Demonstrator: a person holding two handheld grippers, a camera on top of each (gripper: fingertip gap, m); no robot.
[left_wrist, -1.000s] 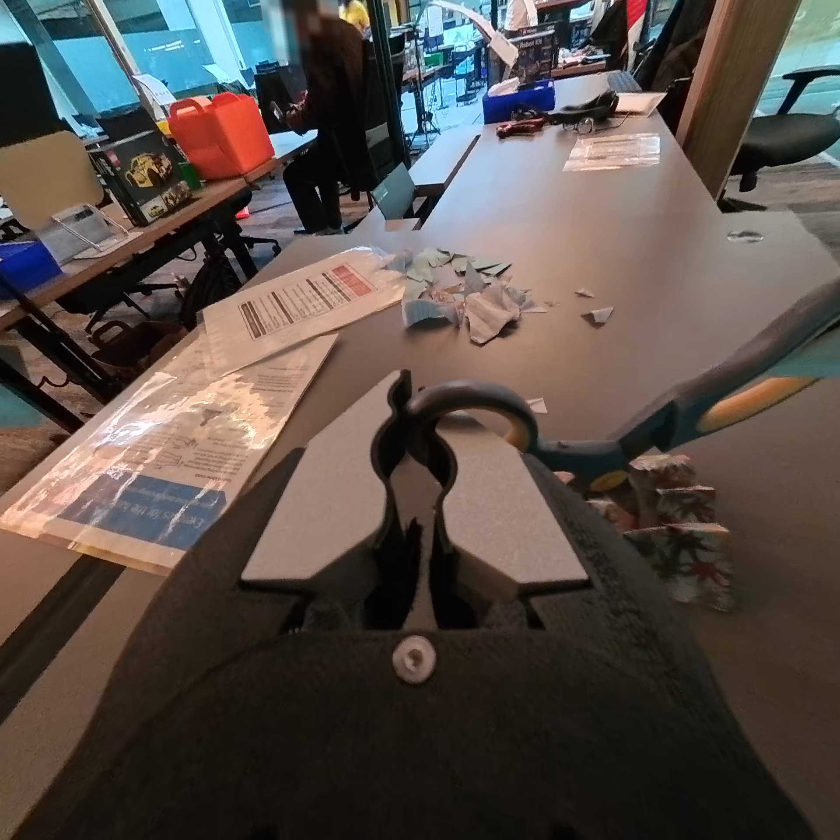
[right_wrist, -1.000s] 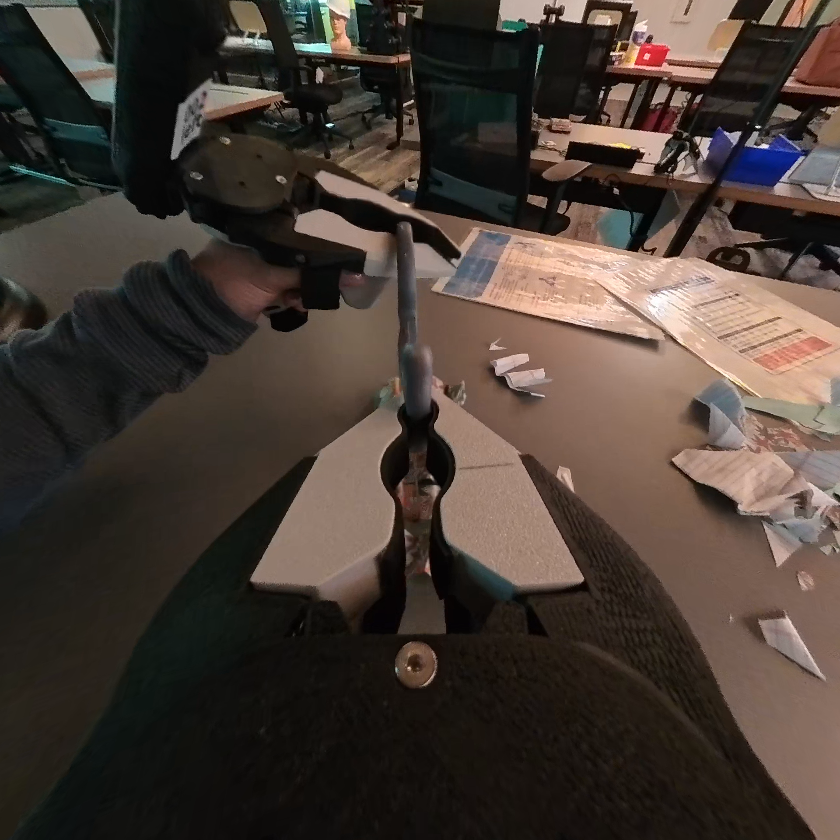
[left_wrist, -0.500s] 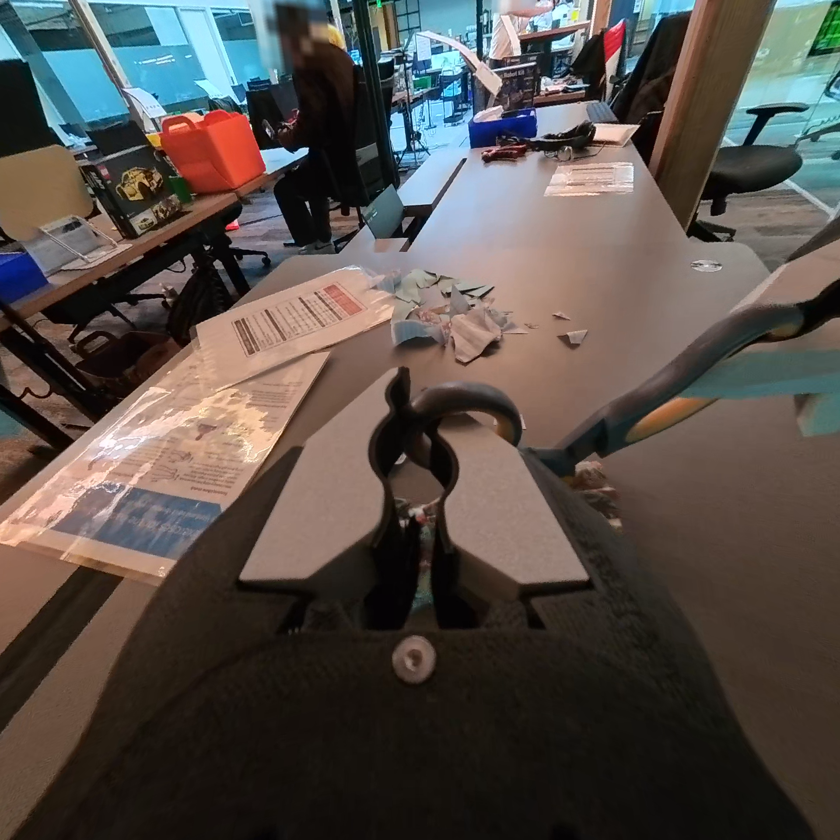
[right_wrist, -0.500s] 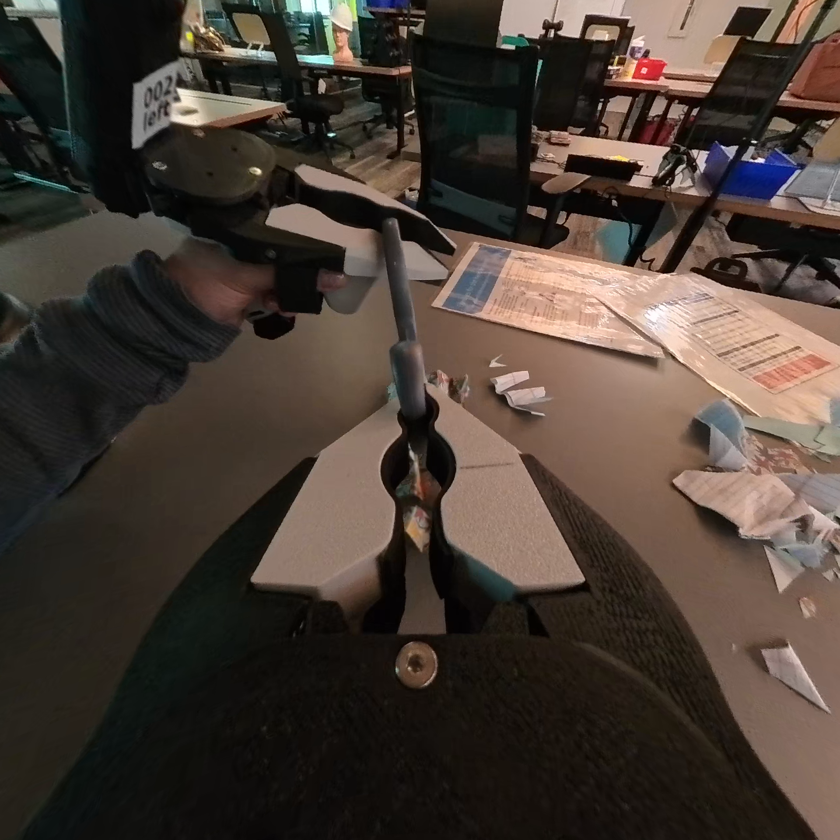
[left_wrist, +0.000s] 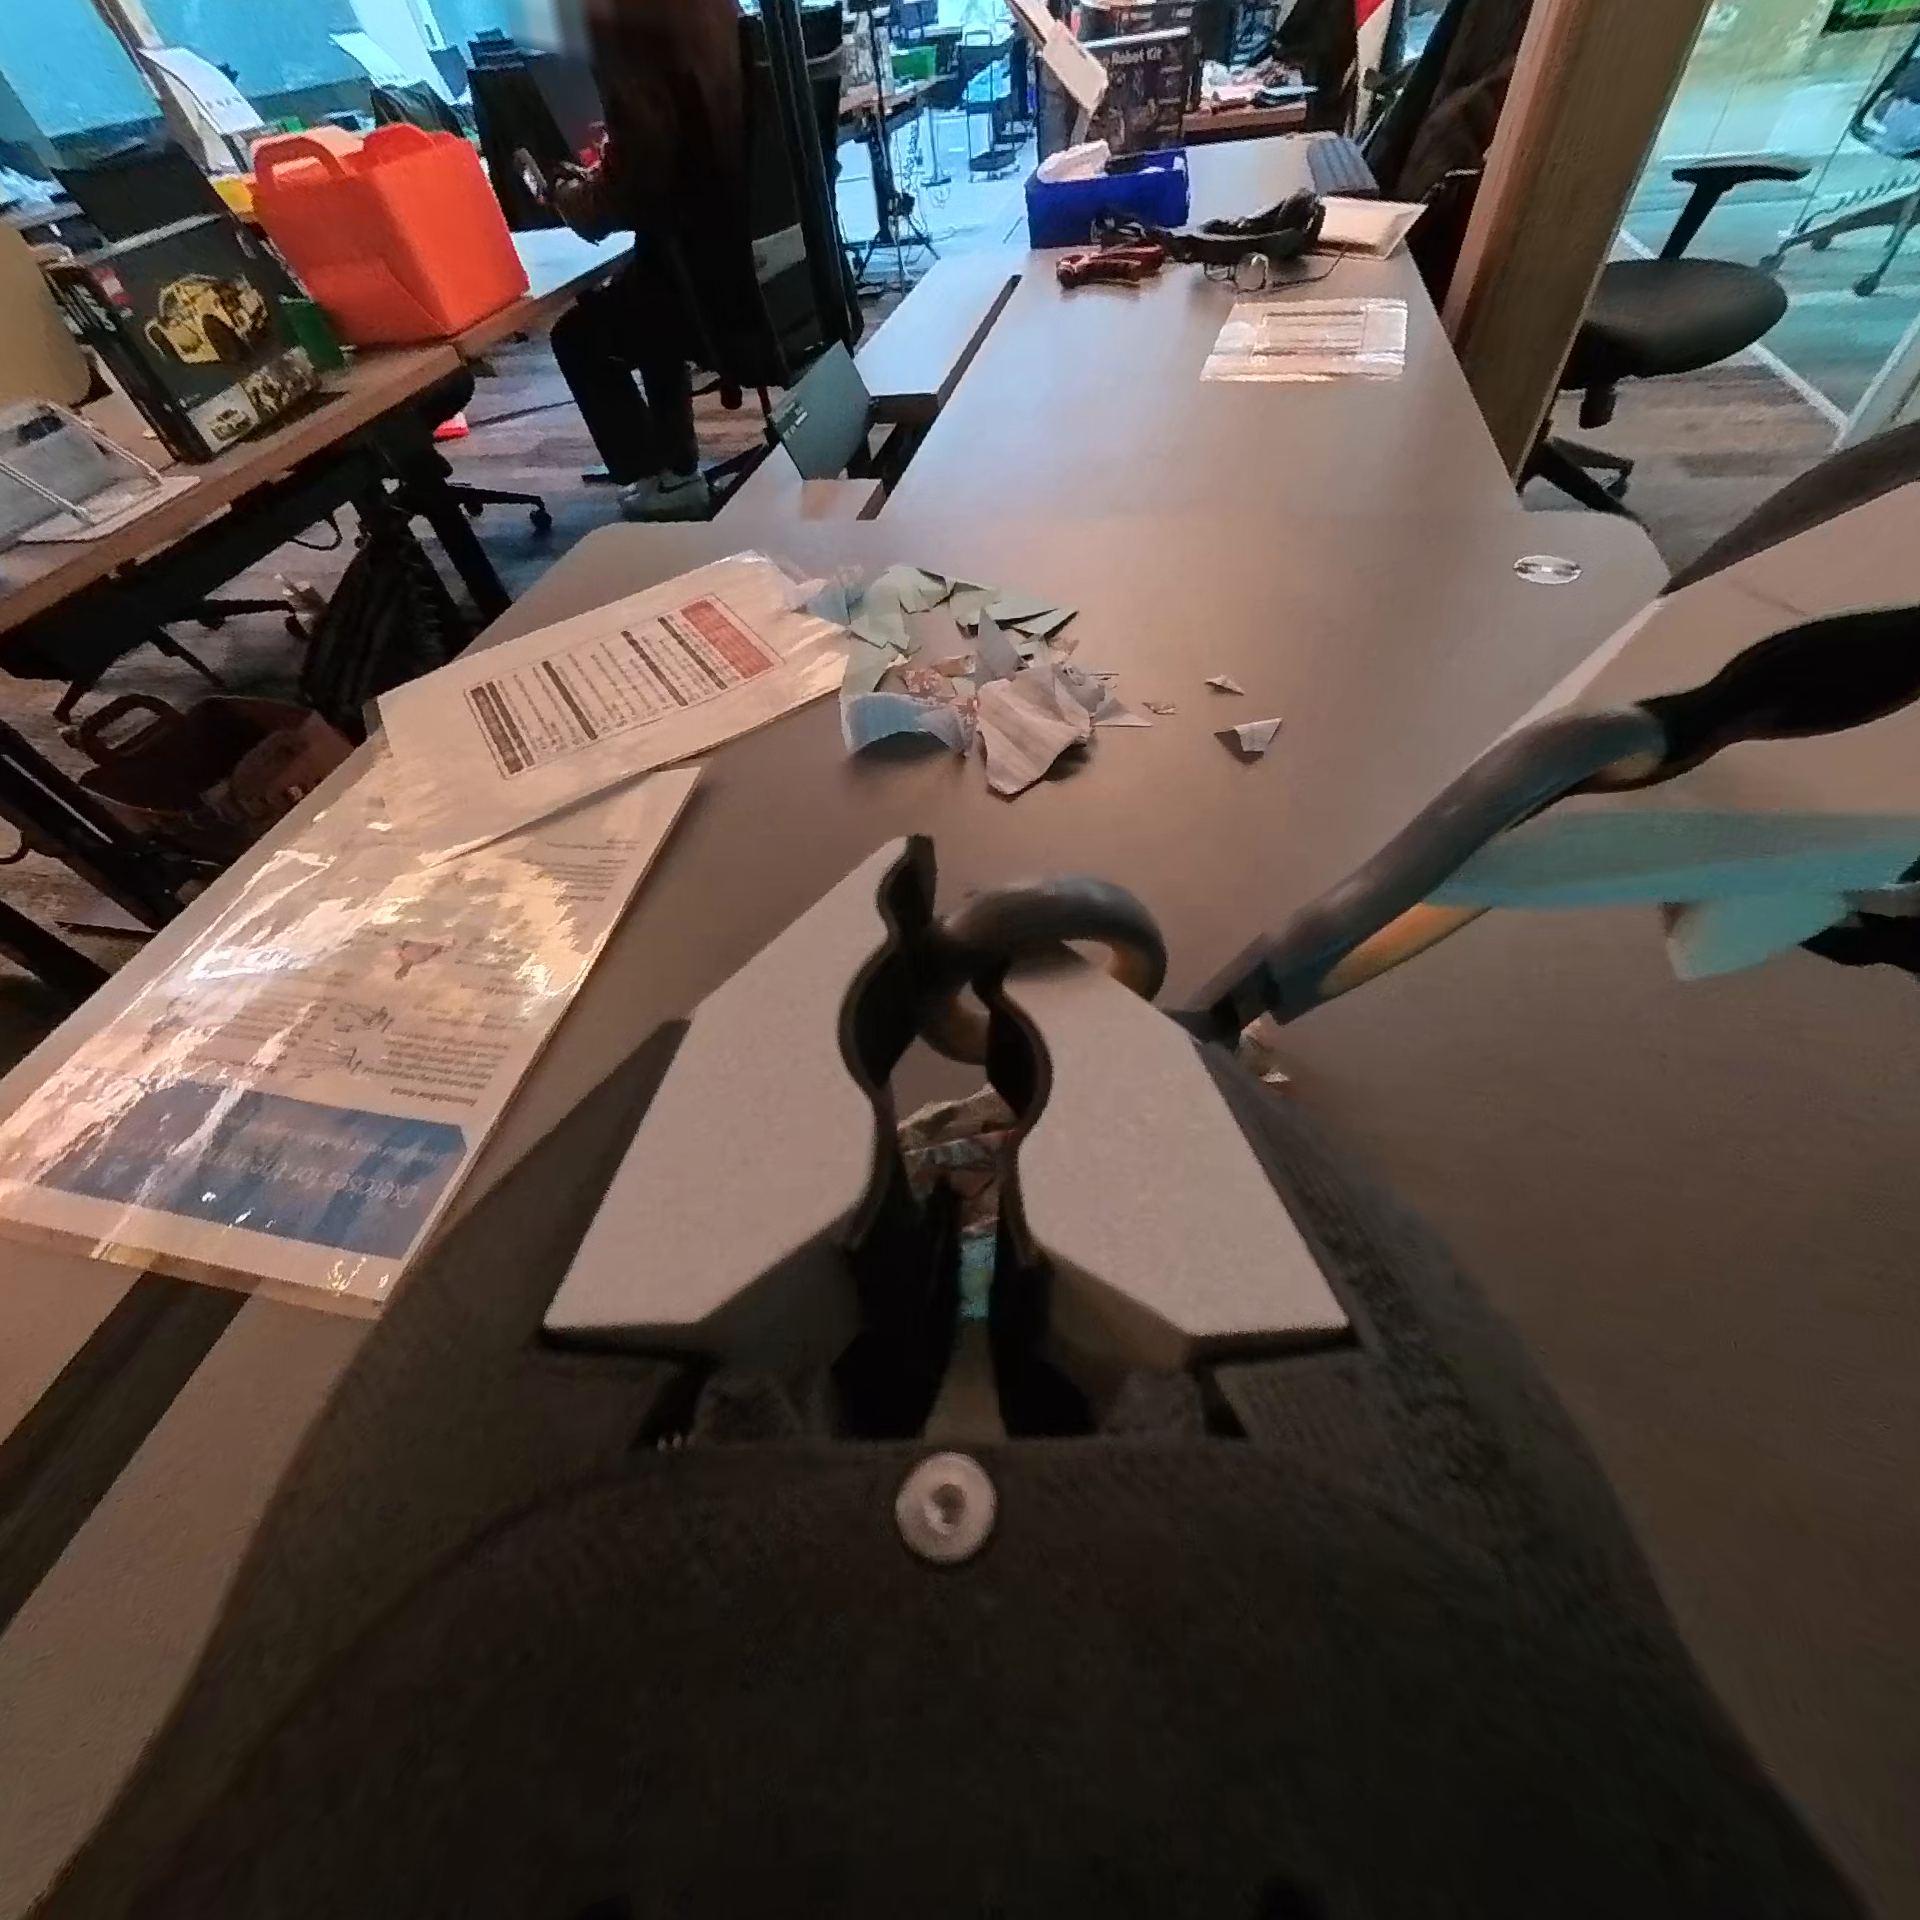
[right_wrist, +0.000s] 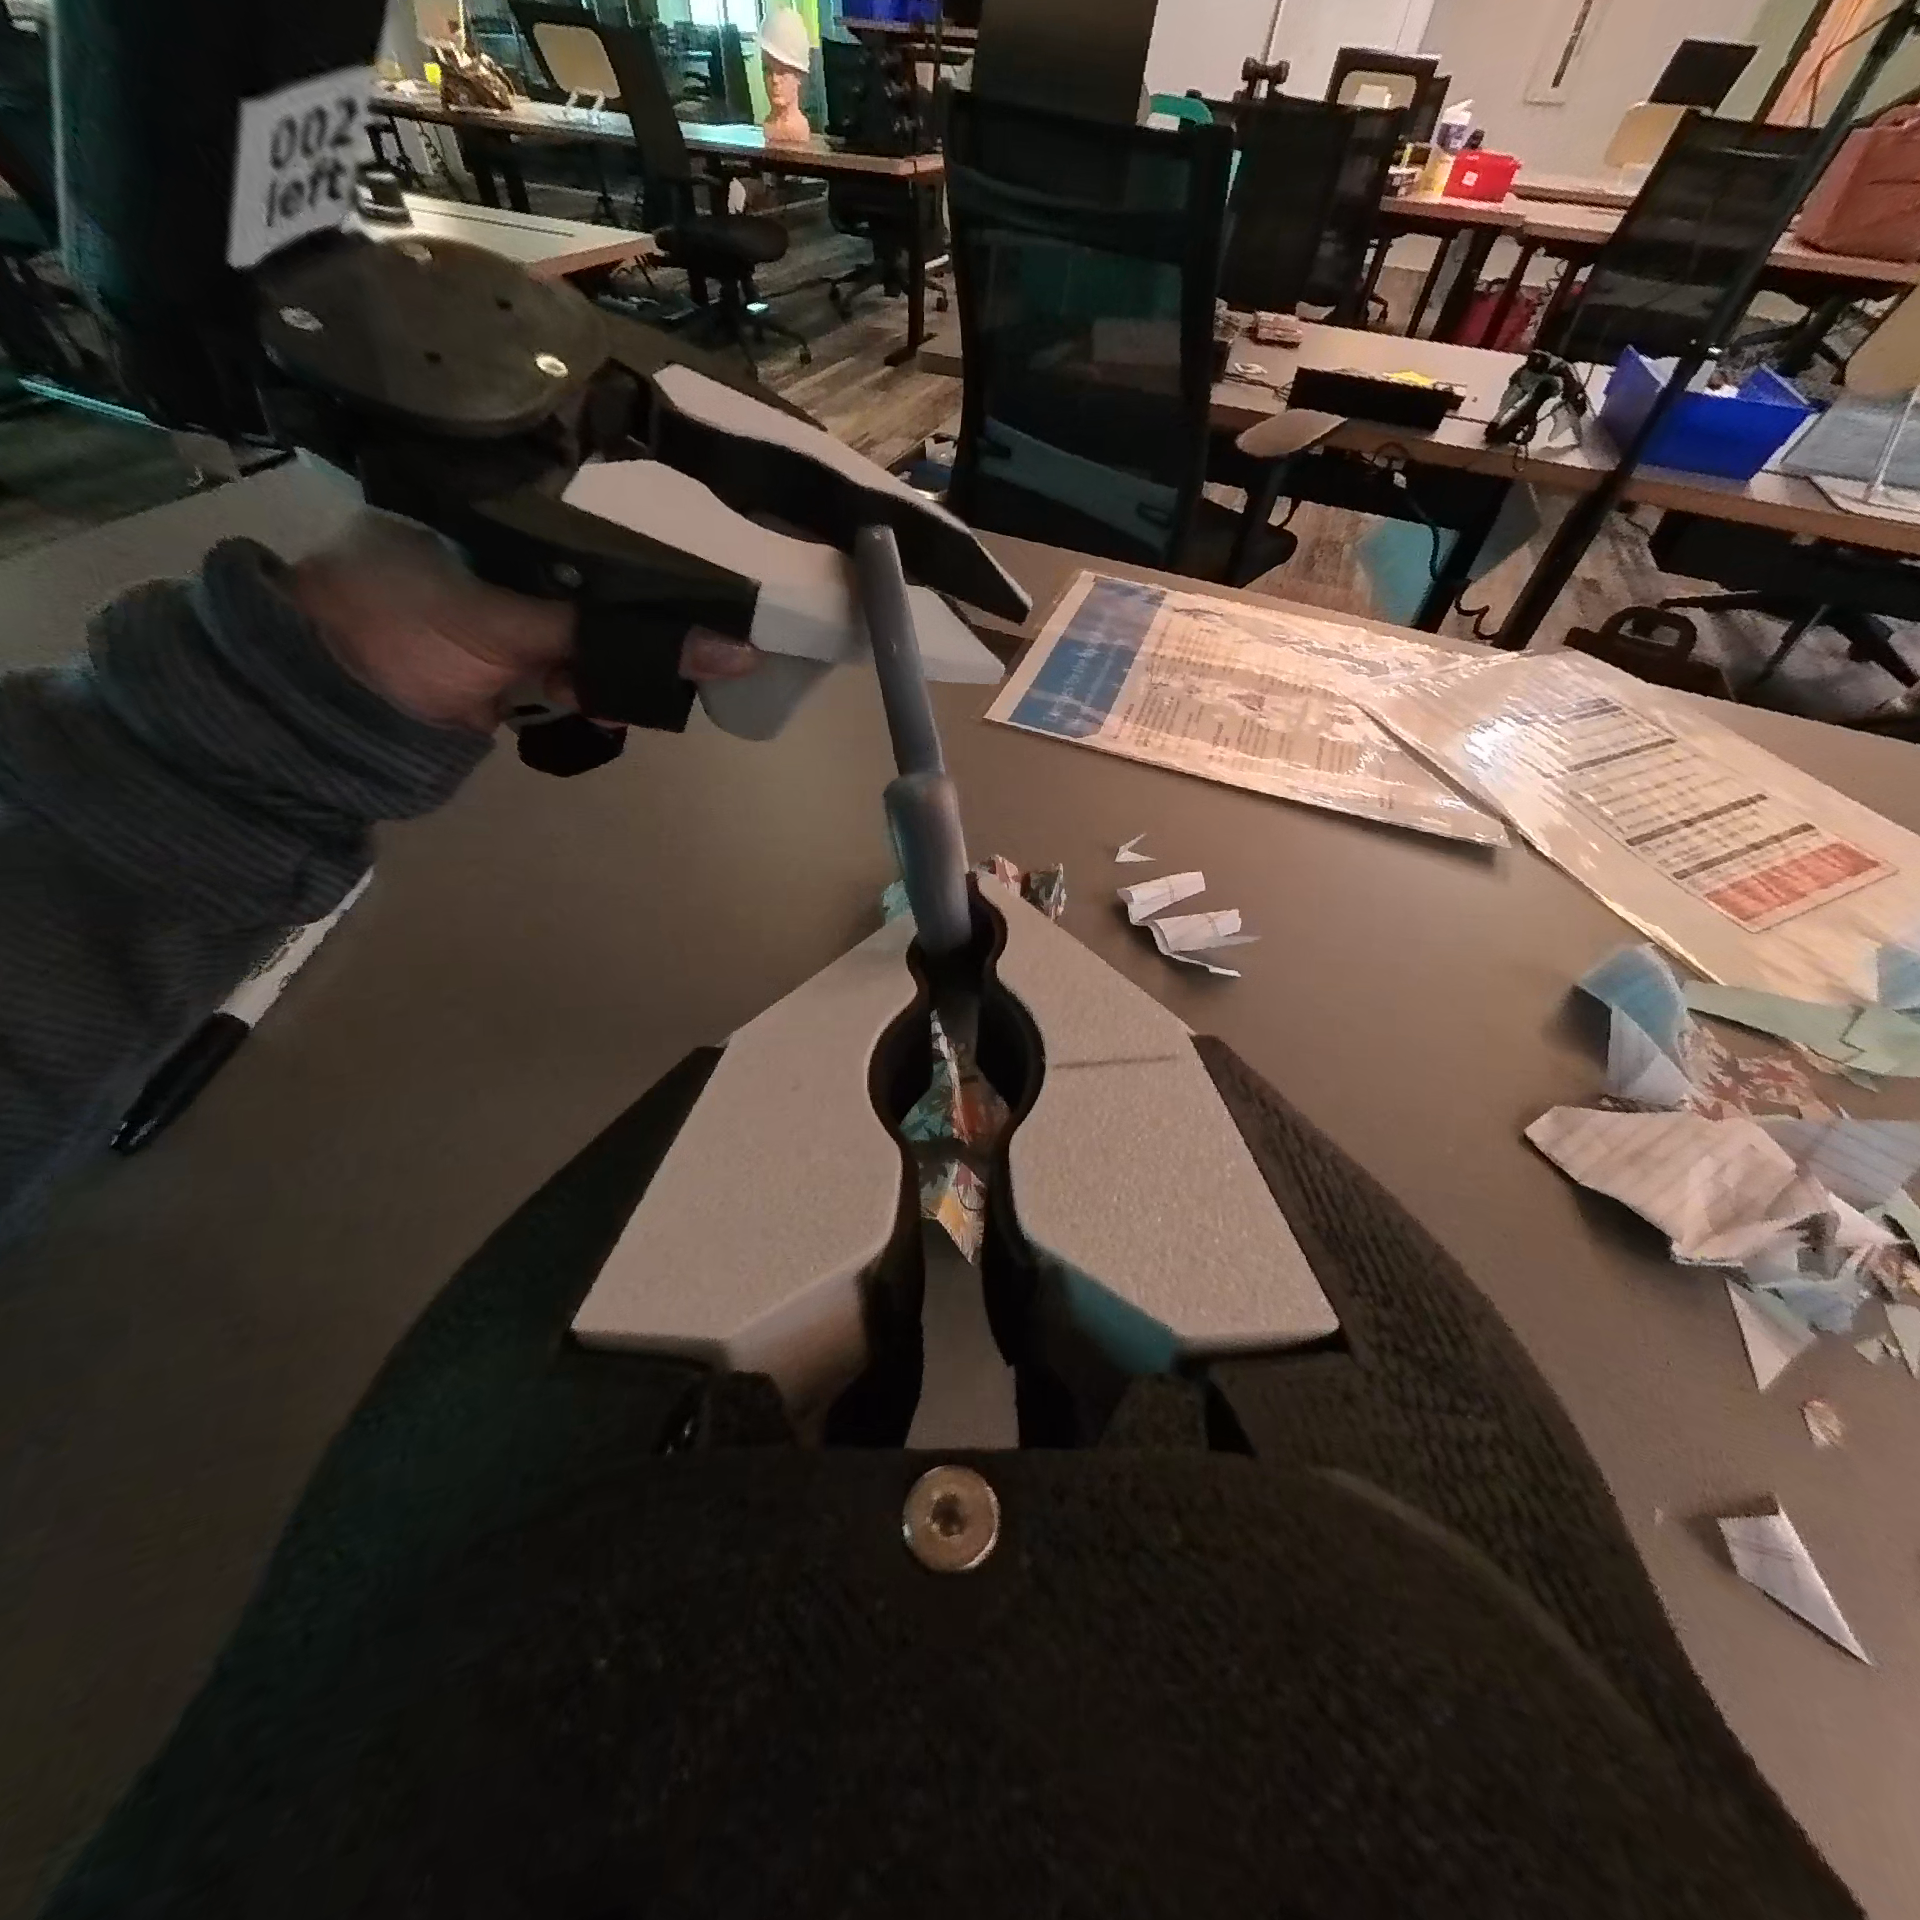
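Two hand-held grippers over one dark bench (right_wrist: 1351, 1143), joined by a single pair of scissors (right_wrist: 925, 831).

Left hand-held gripper (left_wrist: 940, 940): clenched on the blue-grey loop handle of the scissors, loop (left_wrist: 1070, 920) emerging to the right of the fingertips. Confirmed from the right wrist view: left hand-held gripper (right_wrist: 914, 603) raised above the bench at upper left, gripped by a hand (right_wrist: 436, 644) in a dark ribbed sleeve, handle clamped between its pale fingers.

Right hand-held gripper (right_wrist: 956, 925): clenched on the other blue handle, which rises from its fingertips up and leftward to the left unit. Patterned paper (right_wrist: 951, 1132) visible in the slot between the fingers, behind the tips; contact with the pads not determinable.

On the bench: two laminated sheets (right_wrist: 1299, 707) far right of the grippers; heap of cut paper scraps (right_wrist: 1745, 1132) at right; small white curled scraps (right_wrist: 1184, 914) just beyond the right fingertips; black marker (right_wrist: 197, 1060) at left, below the sleeve.
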